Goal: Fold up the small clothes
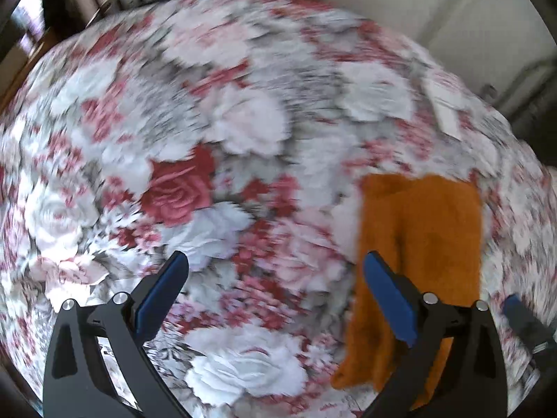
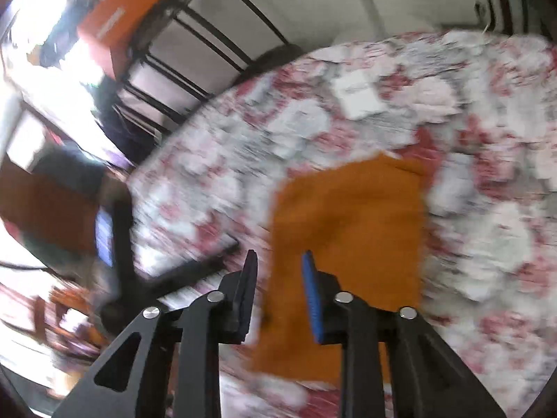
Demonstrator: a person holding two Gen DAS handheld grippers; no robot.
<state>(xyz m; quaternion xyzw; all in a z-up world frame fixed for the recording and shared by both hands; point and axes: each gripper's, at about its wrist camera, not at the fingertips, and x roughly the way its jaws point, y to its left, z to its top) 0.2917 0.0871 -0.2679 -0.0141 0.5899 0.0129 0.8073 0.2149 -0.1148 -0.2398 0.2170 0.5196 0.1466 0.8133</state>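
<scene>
An orange fuzzy garment [image 1: 424,244] lies flat on the rose-print bedspread [image 1: 226,122], folded into a long strip. My left gripper [image 1: 275,268] is open and empty above the spread, its right finger over the garment's left edge. In the right wrist view the same garment [image 2: 351,230] lies just ahead of my right gripper [image 2: 278,268], which is partly open and holds nothing; its right finger hovers over the cloth. The right gripper's blue tip [image 1: 515,306] shows at the far right of the left wrist view. Both views are motion-blurred.
A small folded white cloth [image 2: 358,97] lies farther up the bedspread [image 2: 487,209]. A black metal bed frame [image 2: 195,45] and an orange box [image 2: 122,17] stand beyond the bed's edge. A white wall runs behind the bed.
</scene>
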